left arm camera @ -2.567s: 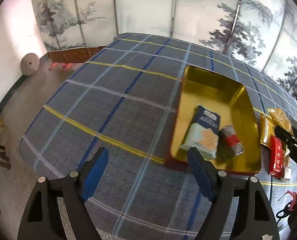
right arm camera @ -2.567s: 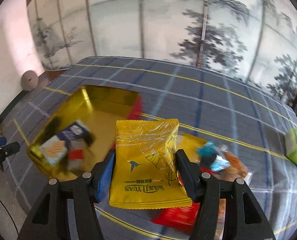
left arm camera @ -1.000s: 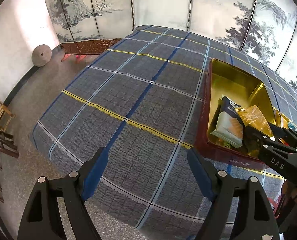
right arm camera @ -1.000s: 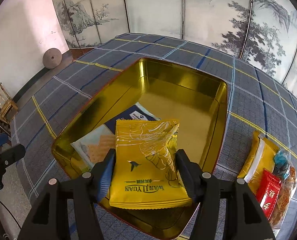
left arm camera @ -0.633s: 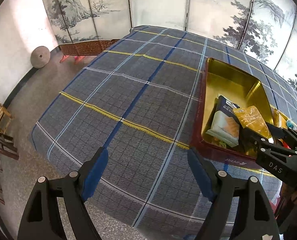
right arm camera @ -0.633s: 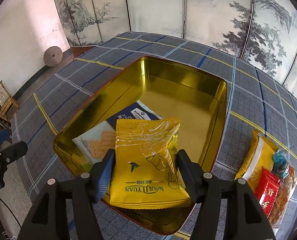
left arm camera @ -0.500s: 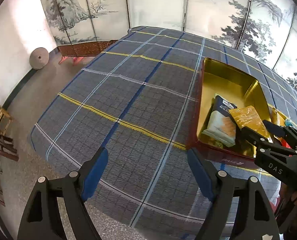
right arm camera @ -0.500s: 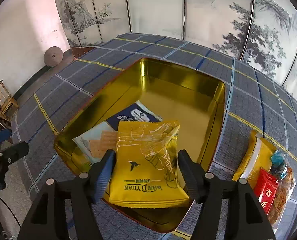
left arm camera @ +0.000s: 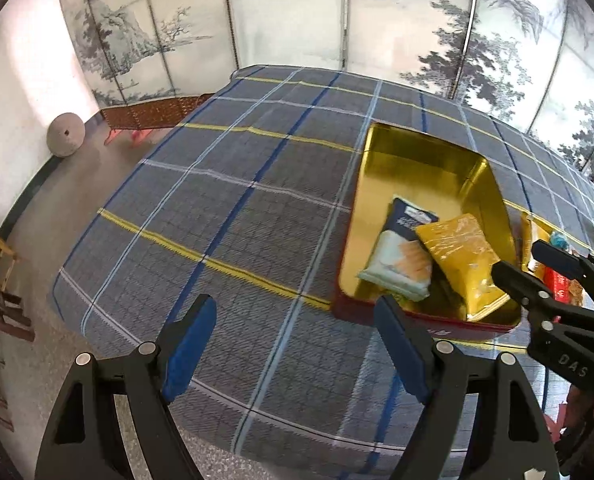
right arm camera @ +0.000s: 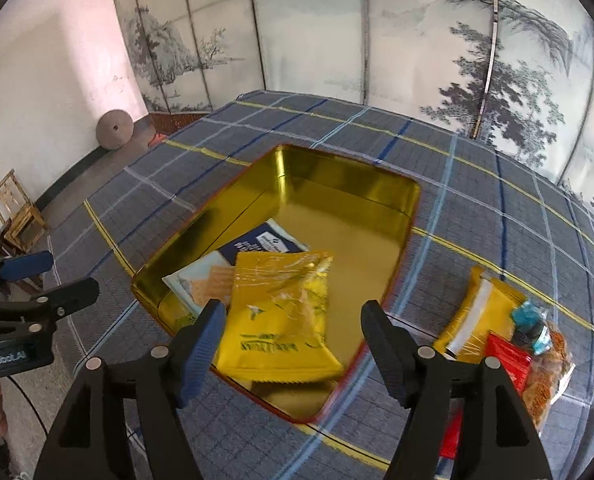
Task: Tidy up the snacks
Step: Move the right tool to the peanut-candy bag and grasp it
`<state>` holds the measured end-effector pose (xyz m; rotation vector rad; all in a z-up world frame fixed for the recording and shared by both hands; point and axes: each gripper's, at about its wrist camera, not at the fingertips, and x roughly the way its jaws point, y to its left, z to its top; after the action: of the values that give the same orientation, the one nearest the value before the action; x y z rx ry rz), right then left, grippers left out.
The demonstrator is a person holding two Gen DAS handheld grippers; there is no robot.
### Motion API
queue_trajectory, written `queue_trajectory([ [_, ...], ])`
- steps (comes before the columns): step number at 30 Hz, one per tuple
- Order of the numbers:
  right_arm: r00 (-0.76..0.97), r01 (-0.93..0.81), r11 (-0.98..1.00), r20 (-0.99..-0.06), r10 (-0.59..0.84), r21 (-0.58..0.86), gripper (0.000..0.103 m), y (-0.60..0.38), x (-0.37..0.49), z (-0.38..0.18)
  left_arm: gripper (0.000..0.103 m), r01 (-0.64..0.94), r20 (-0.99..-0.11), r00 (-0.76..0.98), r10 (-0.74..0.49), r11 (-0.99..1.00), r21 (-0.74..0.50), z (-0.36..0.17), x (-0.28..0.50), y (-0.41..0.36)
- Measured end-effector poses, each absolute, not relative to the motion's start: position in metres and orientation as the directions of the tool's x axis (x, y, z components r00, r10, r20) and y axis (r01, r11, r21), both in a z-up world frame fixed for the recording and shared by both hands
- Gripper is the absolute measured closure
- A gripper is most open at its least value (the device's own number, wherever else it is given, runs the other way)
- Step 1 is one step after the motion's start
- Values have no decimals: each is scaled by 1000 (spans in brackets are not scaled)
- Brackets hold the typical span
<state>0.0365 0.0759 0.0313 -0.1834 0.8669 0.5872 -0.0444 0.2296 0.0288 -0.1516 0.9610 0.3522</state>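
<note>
A gold tin (right arm camera: 337, 184) with a red outside stands on the plaid cloth. Inside it lie a cracker packet (right arm camera: 205, 280), a dark blue packet (right arm camera: 257, 244) and a yellow snack packet (right arm camera: 281, 280), which leans on the tin's near rim. My right gripper (right arm camera: 293, 312) hovers just above that yellow packet; its jaws are opening and the pads are clear of it. The left wrist view shows the tin (left arm camera: 417, 160), the yellow packet (left arm camera: 461, 252) and the right gripper (left arm camera: 521, 258) at the right. My left gripper (left arm camera: 293, 308) hangs open and empty over bare cloth left of the tin.
Loose snacks lie on the cloth right of the tin: a yellow packet (right arm camera: 481, 312), a red packet (right arm camera: 509, 356), a blue-wrapped piece (right arm camera: 531, 324) and an orange bag (right arm camera: 553, 368). The table edge runs near my left gripper (right arm camera: 69, 274). A painted folding screen stands behind.
My right gripper's jaws widened and let go of the yellow packet, which now rests in the tin. That gripper lifted and drew back a little. The left gripper drifted slightly and stays open.
</note>
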Motion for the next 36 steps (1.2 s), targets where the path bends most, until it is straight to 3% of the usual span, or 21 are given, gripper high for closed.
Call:
queue_trajectory([
  [19, 589, -181, 983, -800, 113, 6, 31, -123, 51, 14, 23, -143, -819, 563, 115, 989, 40, 33, -11, 137],
  [36, 536, -207, 977, -831, 151, 44, 31, -119, 72, -12, 23, -21, -843, 535, 43, 999, 38, 17, 7, 72],
])
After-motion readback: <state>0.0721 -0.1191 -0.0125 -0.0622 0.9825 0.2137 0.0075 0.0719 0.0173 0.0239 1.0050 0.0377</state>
